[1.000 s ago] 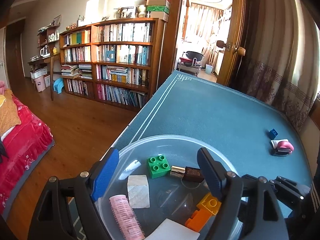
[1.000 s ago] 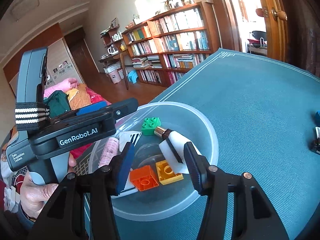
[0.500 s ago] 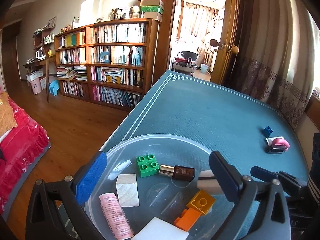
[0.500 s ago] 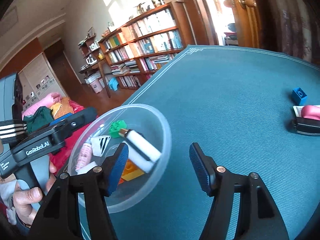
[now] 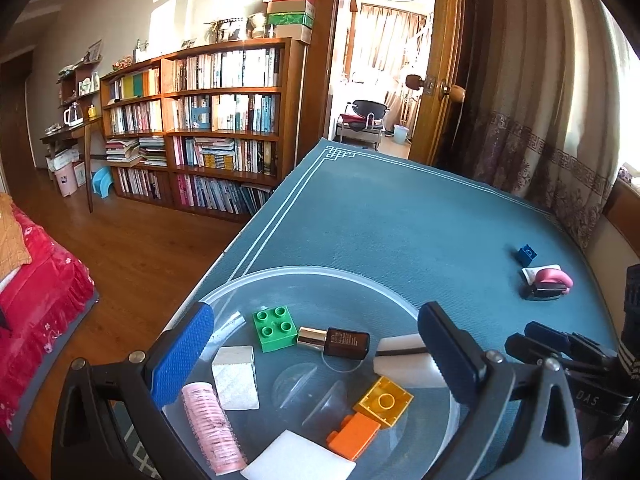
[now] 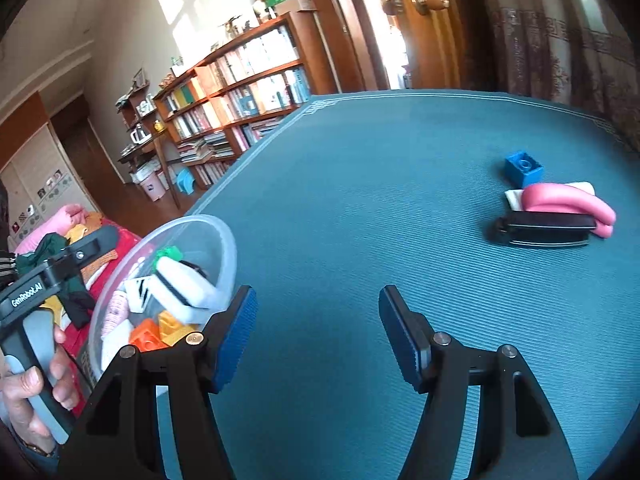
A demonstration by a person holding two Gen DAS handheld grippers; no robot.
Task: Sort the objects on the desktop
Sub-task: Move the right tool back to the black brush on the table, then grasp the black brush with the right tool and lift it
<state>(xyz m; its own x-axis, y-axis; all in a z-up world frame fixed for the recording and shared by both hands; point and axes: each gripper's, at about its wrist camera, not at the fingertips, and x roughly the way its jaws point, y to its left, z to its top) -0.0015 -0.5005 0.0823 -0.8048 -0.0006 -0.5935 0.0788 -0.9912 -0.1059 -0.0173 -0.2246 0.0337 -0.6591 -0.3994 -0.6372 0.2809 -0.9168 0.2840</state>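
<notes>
In the clear bowl (image 5: 304, 276), brown bottle (image 5: 338, 342) lying flat, cap toward green brick (image 5: 275, 328); both tongs (image 5: 316, 354) (image 6: 314, 336) agape, empty.

wooden bookcase (image 5: 208, 128) full of books against a pale wall, boxes (image 5: 289, 12) stacked on top. sunlight patches on the wall above. wood floor (image 5: 132, 248). open doorway (image 5: 380, 64) to a bright room. patterned curtain (image 5: 540, 112) right. red bedding (image 5: 36, 292) left.

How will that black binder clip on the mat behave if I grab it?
The black binder clip looks rigid and probably light. It lies flat, so it shouldn't roll. Its glossy body might slip, and the pink piece resting against it may shift.
</notes>
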